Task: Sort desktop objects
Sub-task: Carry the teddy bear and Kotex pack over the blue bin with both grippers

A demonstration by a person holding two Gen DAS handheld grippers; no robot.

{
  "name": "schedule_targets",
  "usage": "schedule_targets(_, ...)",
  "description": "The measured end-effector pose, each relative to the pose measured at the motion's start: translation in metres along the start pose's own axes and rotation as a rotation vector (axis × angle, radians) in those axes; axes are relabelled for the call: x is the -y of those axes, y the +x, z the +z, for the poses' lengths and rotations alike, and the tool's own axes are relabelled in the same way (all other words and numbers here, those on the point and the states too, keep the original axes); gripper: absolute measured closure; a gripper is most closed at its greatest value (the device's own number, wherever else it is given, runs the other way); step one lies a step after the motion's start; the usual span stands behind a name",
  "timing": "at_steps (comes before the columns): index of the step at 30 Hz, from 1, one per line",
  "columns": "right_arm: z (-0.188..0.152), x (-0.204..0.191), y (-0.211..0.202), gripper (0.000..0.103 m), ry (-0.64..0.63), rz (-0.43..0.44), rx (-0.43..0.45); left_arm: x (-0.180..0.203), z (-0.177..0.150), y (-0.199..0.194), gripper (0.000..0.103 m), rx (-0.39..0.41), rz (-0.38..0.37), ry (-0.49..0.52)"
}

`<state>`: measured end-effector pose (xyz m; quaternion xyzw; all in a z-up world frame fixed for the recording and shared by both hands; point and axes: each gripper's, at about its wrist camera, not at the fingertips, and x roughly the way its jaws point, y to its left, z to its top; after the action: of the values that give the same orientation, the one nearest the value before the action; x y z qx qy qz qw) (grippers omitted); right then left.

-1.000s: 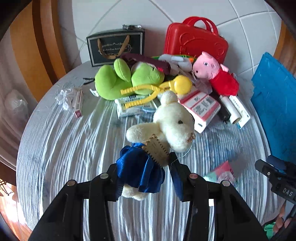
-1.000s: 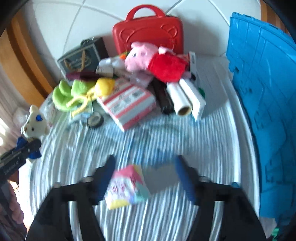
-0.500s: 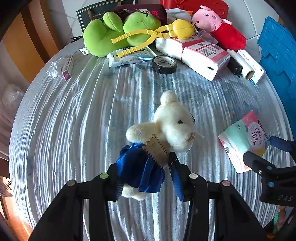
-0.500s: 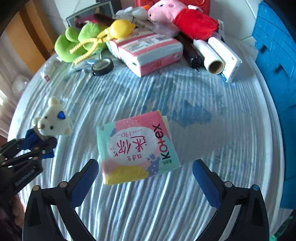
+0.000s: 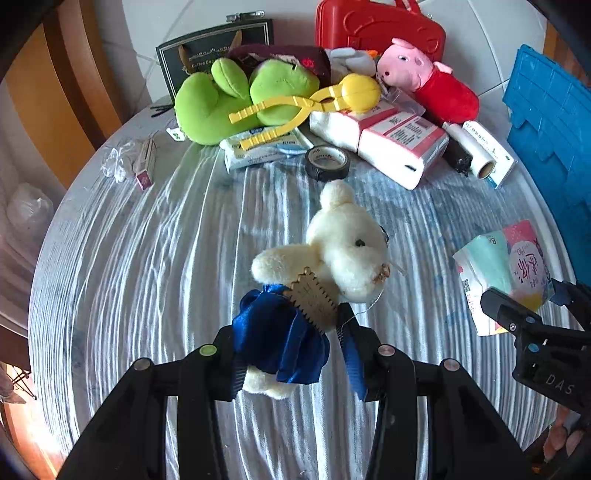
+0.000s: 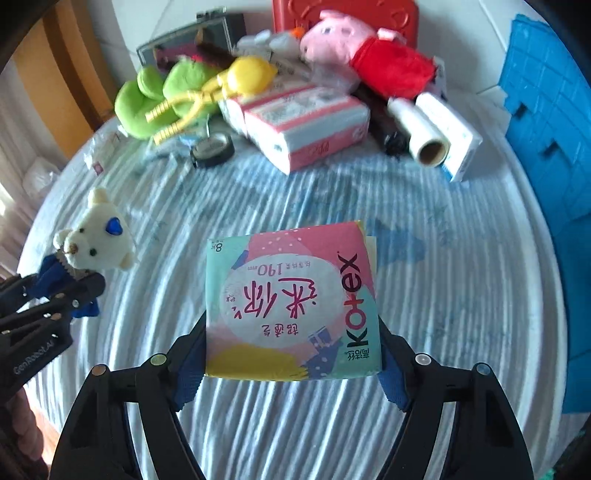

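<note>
**Both claws loaded over the desk**

The left claw (image 5: 295, 354) grips a soft cream plush bear in blue satin (image 5: 332, 251) by its body. The right claw (image 6: 291, 365) is closing across a light, squashy pastel Kotex packet (image 6: 291, 302) near the desk's (image 5: 147, 258) front edge; likely slippery, best held by its side edges.

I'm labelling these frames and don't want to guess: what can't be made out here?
- Red case: top and handle cut off by the upper frame edge in both views.
- Dark gift box: lower part hidden behind the green plush; print too small to read.
- Bear: legs hidden between the left hand-held gripper pads, left view.
- Kotex pack: underside unseen; its sides cover the closing right hand-held gripper pads.
</note>
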<state>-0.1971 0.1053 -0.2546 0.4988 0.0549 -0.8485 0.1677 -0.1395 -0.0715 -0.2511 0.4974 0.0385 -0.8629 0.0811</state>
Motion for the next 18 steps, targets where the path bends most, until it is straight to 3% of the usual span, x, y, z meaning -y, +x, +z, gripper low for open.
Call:
schedule_targets(12,0.04,-0.009,-0.182,0.025,0.001,-0.113,0.468,0.031,0.049,-0.128,0.06,0.33,-0.098,0.032)
schedule_targets(18,0.043,0.015,-0.243,0.025,0.019,-0.218,0.604,0.085,0.068,-0.17,0.06,0.435,-0.174,0.086)
